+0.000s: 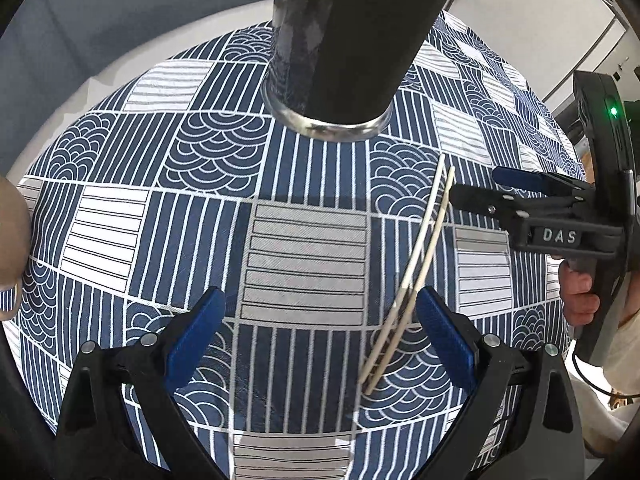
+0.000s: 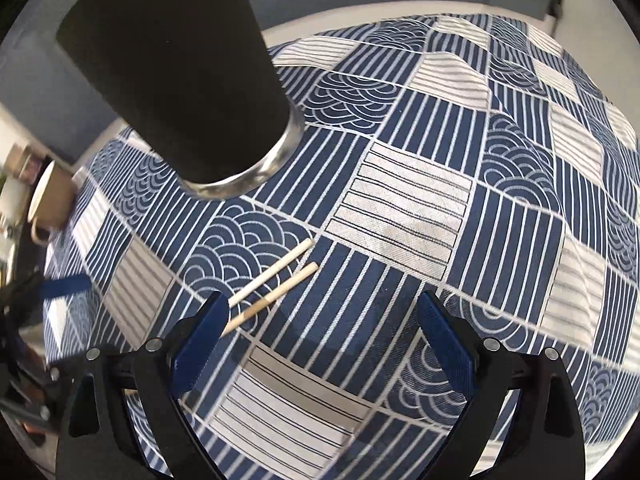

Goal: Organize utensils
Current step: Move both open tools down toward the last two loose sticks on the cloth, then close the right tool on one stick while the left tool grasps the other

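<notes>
Two pale wooden chopsticks (image 1: 416, 264) lie side by side on the blue-and-white patterned tablecloth (image 1: 304, 264); their ends show in the right wrist view (image 2: 276, 284). A tall dark cup with a metal base (image 1: 340, 52) stands behind them, also in the right wrist view (image 2: 180, 80). My left gripper (image 1: 320, 332) is open, its right finger beside the chopsticks' near ends. My right gripper (image 2: 324, 344) is open above the cloth, its left finger next to the chopsticks' far ends. It appears side-on in the left wrist view (image 1: 516, 196).
A tan mug (image 2: 52, 200) and other clutter stand off the table's left edge in the right wrist view. The table's white rim (image 1: 120, 68) runs behind the cloth. A hand (image 1: 580, 300) holds the right gripper's handle.
</notes>
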### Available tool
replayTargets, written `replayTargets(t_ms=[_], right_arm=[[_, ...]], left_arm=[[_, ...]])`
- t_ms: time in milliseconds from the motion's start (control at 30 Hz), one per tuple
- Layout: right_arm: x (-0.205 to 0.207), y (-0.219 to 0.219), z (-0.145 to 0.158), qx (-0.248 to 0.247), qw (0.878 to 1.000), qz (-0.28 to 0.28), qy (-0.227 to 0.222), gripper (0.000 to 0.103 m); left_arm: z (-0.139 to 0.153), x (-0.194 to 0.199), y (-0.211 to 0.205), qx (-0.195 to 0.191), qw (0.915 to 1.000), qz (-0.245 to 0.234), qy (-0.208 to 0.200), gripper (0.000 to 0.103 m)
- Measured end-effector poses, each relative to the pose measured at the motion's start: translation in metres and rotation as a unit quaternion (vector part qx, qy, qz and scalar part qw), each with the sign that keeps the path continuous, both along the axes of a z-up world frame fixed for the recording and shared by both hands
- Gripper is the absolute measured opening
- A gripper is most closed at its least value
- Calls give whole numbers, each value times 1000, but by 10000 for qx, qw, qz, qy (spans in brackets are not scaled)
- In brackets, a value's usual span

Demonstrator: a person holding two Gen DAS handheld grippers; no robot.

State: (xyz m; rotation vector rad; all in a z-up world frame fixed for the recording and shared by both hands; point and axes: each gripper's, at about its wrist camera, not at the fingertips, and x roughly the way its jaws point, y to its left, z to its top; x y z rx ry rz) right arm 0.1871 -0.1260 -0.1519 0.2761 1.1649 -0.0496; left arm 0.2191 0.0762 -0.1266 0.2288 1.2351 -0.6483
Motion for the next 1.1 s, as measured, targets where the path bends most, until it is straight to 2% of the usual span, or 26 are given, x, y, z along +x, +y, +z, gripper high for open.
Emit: replayTargets(t_ms=[233,300,533,633,700,800,1000,1100], right_arm=[[-2,20,-5,-622,9979,168,-50,92],[-6,17,-6,-578,9983,100,-61,95],[-20,10,-6,-587,9979,267,-72,95],[-25,6,-9,-826,9961,321,37,95],[-32,2,-9,-795,9961,386,18,95],[-42,-4,-9,-793,9954,546,-37,95],[-45,-17,-7,-591,9980,200,57,95],[-41,-16,-7,-565,9983,61,159,95]], left_arm=[[-3,2,0,-94,10000,-5,18,94],[-2,3,0,-109,9999,-50,-6,94],[-10,10,-18,-92,9998,-132,72,94],[-16,8,-29,61,9996,-278,94,94],[-17,6,-39,266,9989,-382,-5,94],[-18,7,-44,339,9983,-481,-29,94],[-22,11,-60,705,9955,-604,-194,94],[-23,10,-66,771,9942,-714,-213,94]])
